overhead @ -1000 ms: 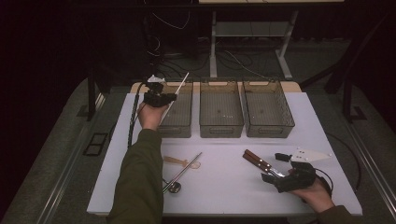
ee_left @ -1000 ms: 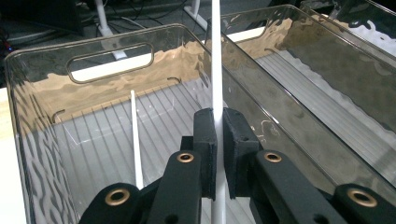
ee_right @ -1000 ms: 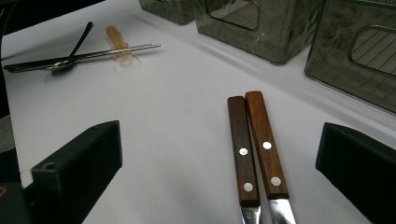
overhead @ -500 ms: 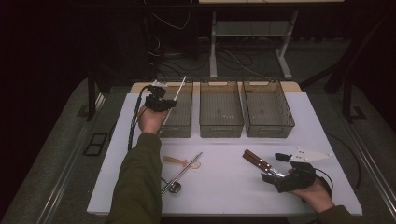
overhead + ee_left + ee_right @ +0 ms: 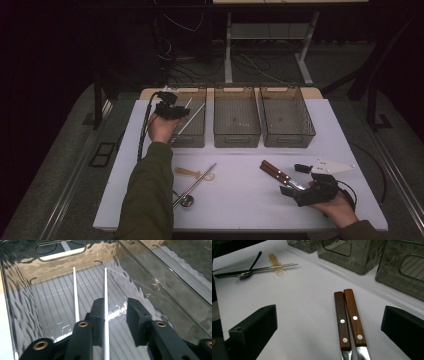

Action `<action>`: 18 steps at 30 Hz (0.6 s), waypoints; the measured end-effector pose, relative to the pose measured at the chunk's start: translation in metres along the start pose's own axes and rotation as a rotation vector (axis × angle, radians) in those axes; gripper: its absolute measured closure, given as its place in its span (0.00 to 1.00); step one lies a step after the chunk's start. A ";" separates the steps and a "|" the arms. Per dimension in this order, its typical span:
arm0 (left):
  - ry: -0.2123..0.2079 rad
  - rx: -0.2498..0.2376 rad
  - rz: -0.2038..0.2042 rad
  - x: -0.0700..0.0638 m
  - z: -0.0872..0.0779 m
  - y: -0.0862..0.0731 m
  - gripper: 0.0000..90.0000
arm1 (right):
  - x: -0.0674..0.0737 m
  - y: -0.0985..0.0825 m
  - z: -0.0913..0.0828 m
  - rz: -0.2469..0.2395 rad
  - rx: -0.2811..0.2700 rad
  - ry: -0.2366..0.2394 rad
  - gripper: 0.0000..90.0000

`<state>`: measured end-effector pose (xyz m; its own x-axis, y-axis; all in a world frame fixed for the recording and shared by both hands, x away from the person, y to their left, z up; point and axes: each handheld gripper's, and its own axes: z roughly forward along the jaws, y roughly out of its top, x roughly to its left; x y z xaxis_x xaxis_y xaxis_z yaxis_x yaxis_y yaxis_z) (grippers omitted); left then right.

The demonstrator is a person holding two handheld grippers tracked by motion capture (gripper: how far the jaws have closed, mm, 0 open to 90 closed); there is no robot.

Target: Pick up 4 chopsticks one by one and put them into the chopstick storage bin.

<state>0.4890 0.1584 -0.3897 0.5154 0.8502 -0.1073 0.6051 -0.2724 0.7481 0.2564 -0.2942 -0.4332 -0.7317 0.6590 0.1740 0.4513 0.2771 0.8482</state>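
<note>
Chopstick [image 5: 106,302] dropped into left bin [image 5: 62,255] (seemingly); left fingers [image 5: 136,315] opening, right wide.

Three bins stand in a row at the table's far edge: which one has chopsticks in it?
The leftmost bin, under the left gripper: two white chopsticks lie inside. The middle bin and right bin hold none.

A lab-like recording space: white table [image 5: 240,200], dark curtained surroundings, loose cables [image 5: 175,25] on the floor.
</note>
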 end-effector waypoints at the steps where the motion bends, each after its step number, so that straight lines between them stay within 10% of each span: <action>1: -0.005 -0.006 0.004 0.000 -0.001 0.000 0.69 | 0.000 0.000 0.000 0.000 0.000 0.000 0.01; 18: -0.078 -0.070 0.054 -0.017 -0.046 -0.006 0.45 | 0.001 0.000 0.001 -0.004 0.007 -0.003 0.01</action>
<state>0.4486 0.1659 -0.3619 0.5932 0.7969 -0.1144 0.5331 -0.2824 0.7976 0.2563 -0.2934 -0.4336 -0.7318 0.6601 0.1695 0.4524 0.2845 0.8452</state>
